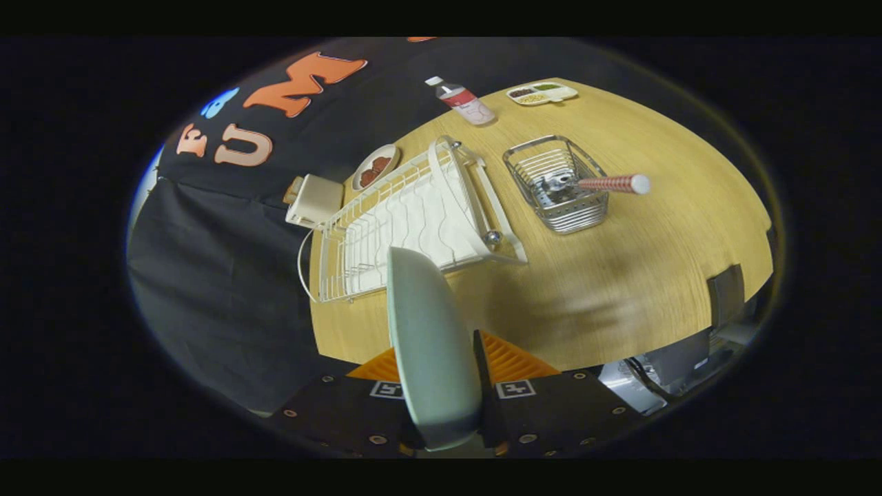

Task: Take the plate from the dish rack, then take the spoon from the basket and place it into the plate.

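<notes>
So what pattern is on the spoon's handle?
Red-and-white stripes with a white tip, on the spoon, in the gripper view.

A wooden surface (pixel 641 275) carries a dish rack (pixel 413 220), wire basket (pixel 561 186), bottle (pixel 465 102), toaster (pixel 315 200), food plate (pixel 375 167) and far tray (pixel 542 93).

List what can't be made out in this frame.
- Hand-held gripper: the plate clamped edge-on between its fingers hides the contact.
- Spoon in the basket: bowl end too small among the wires.
- Dish rack: near end hidden behind the plate.
- Far tray's contents: too small.
</notes>
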Available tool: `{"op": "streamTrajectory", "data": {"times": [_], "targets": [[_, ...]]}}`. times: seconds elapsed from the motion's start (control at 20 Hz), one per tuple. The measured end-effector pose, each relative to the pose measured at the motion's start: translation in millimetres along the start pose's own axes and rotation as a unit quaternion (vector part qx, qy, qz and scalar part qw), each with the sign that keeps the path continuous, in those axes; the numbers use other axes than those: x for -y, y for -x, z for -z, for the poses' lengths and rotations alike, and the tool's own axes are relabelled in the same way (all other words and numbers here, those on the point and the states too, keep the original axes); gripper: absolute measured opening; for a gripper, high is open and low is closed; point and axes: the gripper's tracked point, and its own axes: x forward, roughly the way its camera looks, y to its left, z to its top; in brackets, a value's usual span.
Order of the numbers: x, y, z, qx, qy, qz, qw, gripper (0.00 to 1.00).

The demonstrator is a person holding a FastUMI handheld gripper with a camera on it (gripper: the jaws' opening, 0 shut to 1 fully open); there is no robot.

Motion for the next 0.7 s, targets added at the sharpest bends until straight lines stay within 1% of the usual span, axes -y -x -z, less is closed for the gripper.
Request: {"op": "streamTrajectory", "data": {"times": [0.15,0.3,0.45,0.6,0.7], "targets": [[7,-15,10,-0.009,-0.013,-0.009,1.0,0.35],[8,-27,16,-0.01,-0.013,-0.021,1.0,0.35],[12,-37,23,-0.01,-0.007,-0.014,1.0,0.35],[6,-46,26,-0.006,-0.008,-0.02,1.0,0.35],[8,-52,26,-0.002,-0.009,-0.017,1.0,0.35]]}}
